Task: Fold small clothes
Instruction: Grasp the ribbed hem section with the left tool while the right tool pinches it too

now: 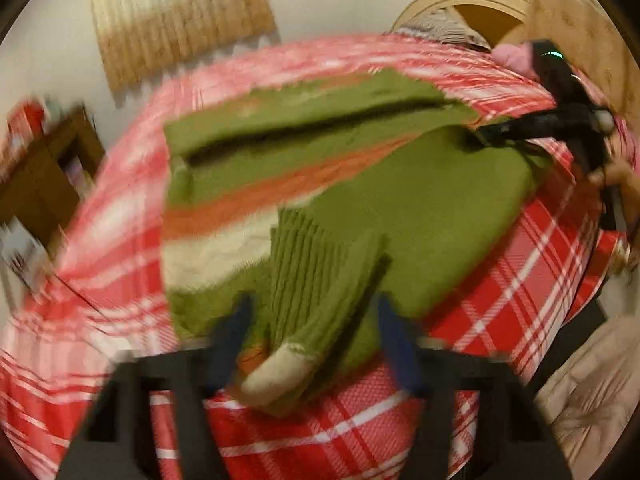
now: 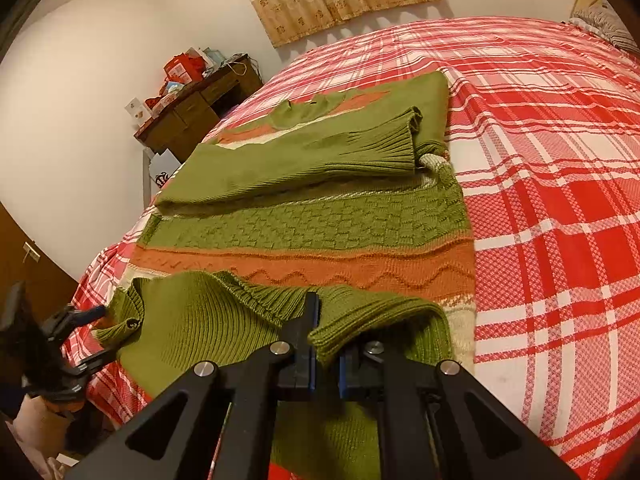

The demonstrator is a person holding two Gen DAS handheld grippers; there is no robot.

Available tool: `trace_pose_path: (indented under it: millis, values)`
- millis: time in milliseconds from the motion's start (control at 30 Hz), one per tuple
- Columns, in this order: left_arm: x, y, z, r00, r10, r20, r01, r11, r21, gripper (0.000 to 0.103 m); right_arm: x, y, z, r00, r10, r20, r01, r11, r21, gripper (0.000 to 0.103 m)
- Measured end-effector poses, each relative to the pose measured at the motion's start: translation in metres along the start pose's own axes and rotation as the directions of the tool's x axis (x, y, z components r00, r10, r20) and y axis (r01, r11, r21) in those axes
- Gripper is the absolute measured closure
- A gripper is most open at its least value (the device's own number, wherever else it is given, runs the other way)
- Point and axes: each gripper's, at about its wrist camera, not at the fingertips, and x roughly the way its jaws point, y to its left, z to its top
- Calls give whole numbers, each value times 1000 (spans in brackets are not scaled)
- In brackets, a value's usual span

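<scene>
A red plaid bedspread (image 2: 560, 200) is lying under a green knit sweater (image 2: 304, 224) ahead of both tongs. The right gripper (image 2: 326, 344) is pinching its ribbed hem (image 2: 360, 316), probably to fold it forward; the left gripper (image 1: 312, 344) is hanging spread around a sleeve cuff (image 1: 276, 376).
</scene>
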Motion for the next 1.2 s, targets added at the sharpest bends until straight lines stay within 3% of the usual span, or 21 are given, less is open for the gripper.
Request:
trace_pose_path:
  millis: [33,100,167,267,333,400,467,567,633,700,800,833,900,933,1067,1200]
  values:
    - [5,12,1,999,-47,-15,46,996,-70,81,-1,-1,0,1000,8,-4,-8,1000,9,95]
    - [1,34,3,993,-110,36,115,976,-185,87,-4,-3,2,999,42,-12,-41,998,40,95]
    - [0,50,3,991,-120,58,132,953,-272,87,-16,-7,4,993,113,36,-115,991,68,94]
    - [5,76,-3,978,-186,98,210,877,-433,87,-38,-16,5,961,228,153,-249,959,134,82]
    - [9,84,-8,961,-249,121,276,828,-489,87,-48,-18,5,954,224,198,-256,954,155,35]
    - [9,80,-10,965,-235,113,260,838,-479,81,-61,-21,4,939,220,264,-270,948,171,21]
    - [11,72,-7,973,-210,94,230,868,-441,74,-72,-26,2,928,210,307,-276,943,188,21]
    - [9,64,-4,967,-235,101,256,876,-408,41,-81,-31,-2,944,142,298,-205,960,193,21]
    - [9,54,1,971,-218,96,238,899,-368,29,-85,-32,-6,958,73,276,-124,977,173,21]
    - [11,46,5,983,-163,79,180,932,-313,28,-87,-32,-10,965,37,260,-79,985,154,21]
    - [15,41,6,990,-115,81,133,950,-282,31,-84,-20,-16,975,-27,220,11,997,72,21]
    - [15,42,6,991,-105,84,125,953,-277,40,-81,-13,-17,977,-49,207,44,999,28,21]
    - [15,45,5,994,-77,75,95,954,-283,79,-71,2,-17,979,-86,183,100,993,-69,21]
    - [14,49,3,995,-73,72,92,950,-300,83,-65,10,-16,979,-106,172,127,985,-117,21]
    - [7,75,-6,986,-129,104,161,893,-421,85,-32,29,-9,974,-183,132,212,945,-250,21]
    - [1,82,-6,991,-83,108,122,896,-428,85,-12,26,-3,976,-194,100,214,942,-257,21]
